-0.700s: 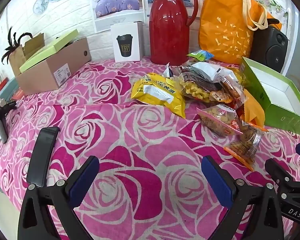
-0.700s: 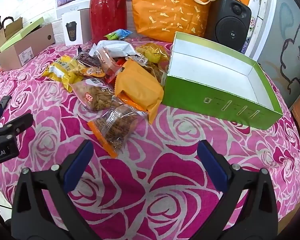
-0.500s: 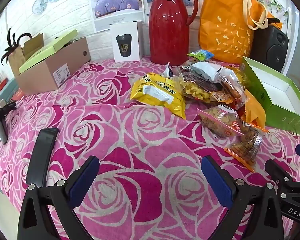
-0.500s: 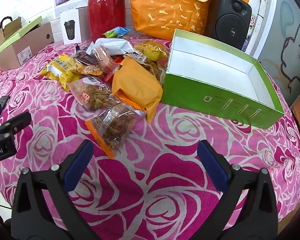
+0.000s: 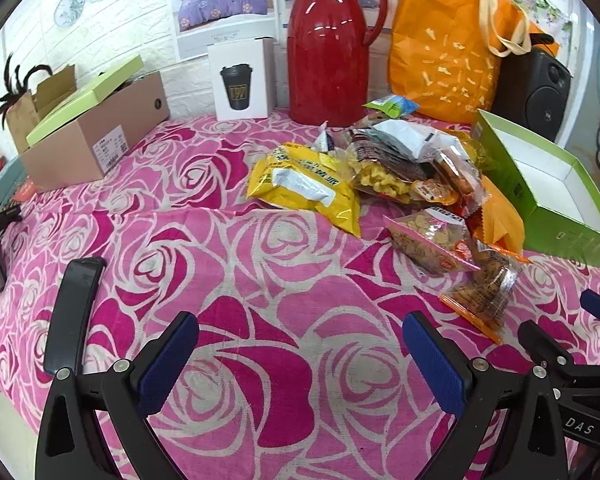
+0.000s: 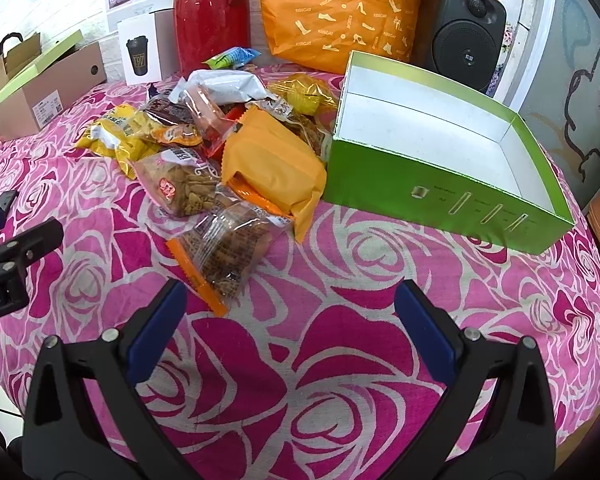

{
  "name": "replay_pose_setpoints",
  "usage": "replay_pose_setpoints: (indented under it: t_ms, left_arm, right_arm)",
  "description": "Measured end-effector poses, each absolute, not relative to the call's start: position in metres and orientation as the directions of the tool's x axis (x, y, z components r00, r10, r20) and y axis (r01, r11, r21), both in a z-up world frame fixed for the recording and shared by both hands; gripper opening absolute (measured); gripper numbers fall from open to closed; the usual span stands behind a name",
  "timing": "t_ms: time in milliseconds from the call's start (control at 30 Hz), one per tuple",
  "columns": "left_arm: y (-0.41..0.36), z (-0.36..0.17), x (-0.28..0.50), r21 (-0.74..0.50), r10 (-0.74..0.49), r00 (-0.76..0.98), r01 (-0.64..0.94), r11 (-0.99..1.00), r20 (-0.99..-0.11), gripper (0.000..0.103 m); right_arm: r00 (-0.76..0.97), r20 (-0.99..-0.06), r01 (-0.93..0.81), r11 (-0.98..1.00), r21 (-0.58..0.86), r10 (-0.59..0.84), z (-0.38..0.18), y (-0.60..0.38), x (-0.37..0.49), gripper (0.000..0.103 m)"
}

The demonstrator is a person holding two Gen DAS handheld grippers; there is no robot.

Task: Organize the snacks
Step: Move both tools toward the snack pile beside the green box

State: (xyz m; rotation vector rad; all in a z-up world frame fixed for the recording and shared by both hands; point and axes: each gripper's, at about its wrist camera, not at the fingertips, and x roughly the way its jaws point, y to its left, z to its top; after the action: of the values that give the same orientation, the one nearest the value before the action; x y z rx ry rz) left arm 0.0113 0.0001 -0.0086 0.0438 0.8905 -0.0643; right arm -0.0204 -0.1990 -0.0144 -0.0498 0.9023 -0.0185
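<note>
A heap of snack packets [image 5: 412, 184] lies on the pink rose cloth, left of an open green box [image 6: 440, 160] with a bare white inside. Nearest my right gripper [image 6: 290, 312] is a clear packet with orange ends [image 6: 226, 252], just ahead of its left finger; behind it lie a biscuit packet [image 6: 184, 188] and an orange packet [image 6: 272, 168]. A yellow packet [image 5: 304, 184] sits at the heap's left edge. My left gripper [image 5: 300, 350] hovers open over bare cloth, short of the heap. Both grippers hold nothing.
At the back stand a red thermos jug [image 5: 328, 40], an orange tote bag [image 5: 448, 40], a black speaker [image 6: 466, 28] and a white cup carton [image 5: 242, 80]. A cardboard box with a green lid [image 5: 92, 136] sits far left. A black phone [image 5: 74, 316] lies near my left fingers.
Both grippers have moved slightly forward toward the heap; the clear orange-ended packet now sits closer to my right gripper's left finger. Jaws stay open.
</note>
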Motion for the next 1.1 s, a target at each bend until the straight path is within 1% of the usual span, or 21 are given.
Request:
replay_pose_setpoints:
  t_ms: [133,300,400,467,533,633,800,900,967,1100]
  left_arm:
    - [-0.003,-0.007,0.009,0.015,-0.041,0.632,0.083,0.996,-0.774,0.103]
    - [-0.002,-0.009,0.014,-0.006,-0.058,0.601,0.088,0.996,-0.797,0.103]
    - [0.0,-0.012,0.016,-0.005,-0.045,0.592,0.07,0.998,-0.805,0.103]
    - [0.001,-0.014,0.017,-0.04,-0.082,0.578,0.085,0.996,-0.812,0.103]
    - [0.002,-0.014,0.018,-0.015,-0.045,0.586,0.055,0.998,-0.809,0.103]
    - [0.004,-0.013,0.02,-0.027,-0.05,0.587,0.048,0.998,-0.808,0.103]
    - [0.004,-0.005,0.024,-0.11,-0.158,0.596,0.116,0.987,-0.787,0.103]
    - [-0.001,0.006,0.03,-0.158,-0.223,0.627,0.158,0.975,-0.747,0.103]
    - [-0.008,0.012,0.036,-0.147,-0.244,0.641,0.201,0.968,-0.727,0.103]
    - [-0.028,0.018,0.051,-0.072,-0.233,0.644,0.267,0.961,-0.728,0.103]
  right_arm:
    - [0.62,-0.784,-0.009,0.999,-0.05,-0.034,-0.015,-0.197,-0.021,0.103]
    - [0.62,-0.784,-0.008,0.999,-0.05,-0.034,-0.015,-0.197,-0.022,0.103]
    - [0.617,-0.787,-0.008,0.999,-0.049,-0.034,-0.016,-0.196,-0.021,0.103]
    - [0.615,-0.788,-0.009,0.999,-0.047,-0.031,-0.016,-0.196,-0.021,0.103]
    - [0.614,-0.789,-0.012,0.999,-0.046,-0.029,-0.017,-0.196,-0.02,0.103]
    - [0.622,-0.783,-0.02,1.0,-0.022,-0.005,-0.017,-0.198,-0.02,0.103]
    - [0.65,-0.752,-0.067,0.994,0.087,0.11,-0.015,-0.203,-0.021,0.103]
    - [0.626,-0.764,-0.088,0.987,0.131,0.157,-0.02,-0.201,-0.014,0.103]
    - [0.617,-0.77,-0.09,0.987,0.136,0.162,-0.024,-0.197,-0.007,0.103]
    - [0.609,-0.768,-0.109,0.98,0.168,0.2,-0.028,-0.188,0.008,0.103]
